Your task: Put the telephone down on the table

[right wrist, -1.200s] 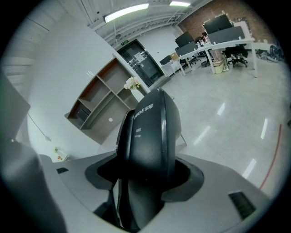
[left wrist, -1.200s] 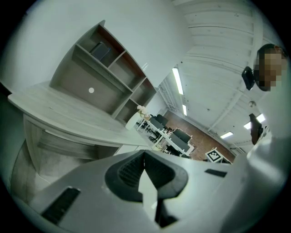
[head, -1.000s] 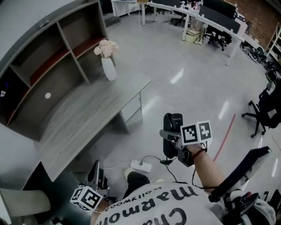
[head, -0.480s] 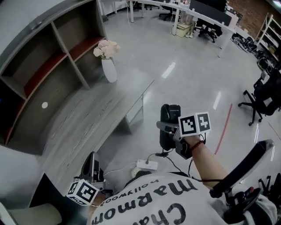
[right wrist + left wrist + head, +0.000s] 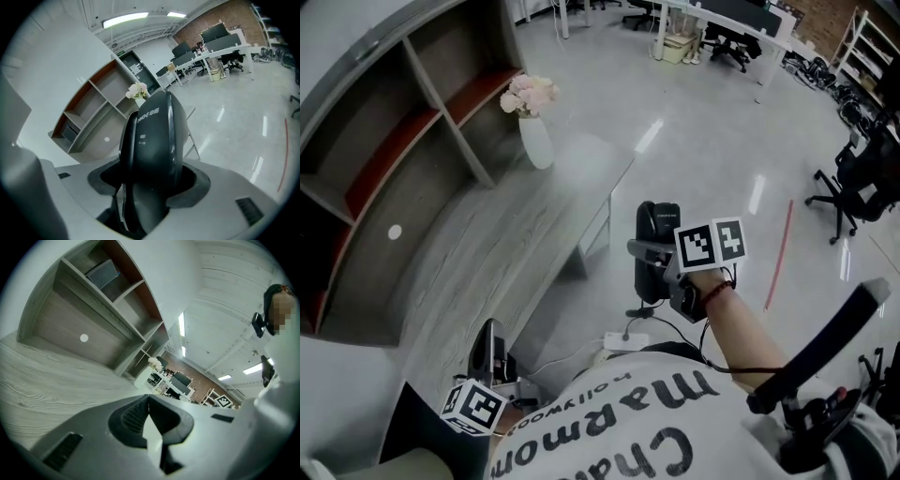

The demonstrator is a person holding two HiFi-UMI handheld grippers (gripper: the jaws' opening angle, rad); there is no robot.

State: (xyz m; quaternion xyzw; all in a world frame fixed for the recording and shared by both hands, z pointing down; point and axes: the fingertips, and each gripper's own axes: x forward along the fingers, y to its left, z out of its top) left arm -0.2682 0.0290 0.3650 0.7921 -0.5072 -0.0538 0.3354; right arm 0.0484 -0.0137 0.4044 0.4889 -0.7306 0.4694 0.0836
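A black telephone handset stands upright in my right gripper, whose jaws are shut on its lower part. It hangs in the air over the floor, just off the right end of the grey wooden table. In the right gripper view the telephone fills the middle and hides the right gripper fingertips. My left gripper is low at the table's near edge, shut with nothing in it. The left gripper view looks along the table top past the left gripper.
A white vase of pale flowers stands at the table's far end, by the open shelf unit. A white power strip with a cable lies on the floor under the telephone. Office chairs and desks stand far right.
The right gripper and the telephone have shifted a little left and up, nearer the table's end. The head view has swung, and the left gripper stays low.
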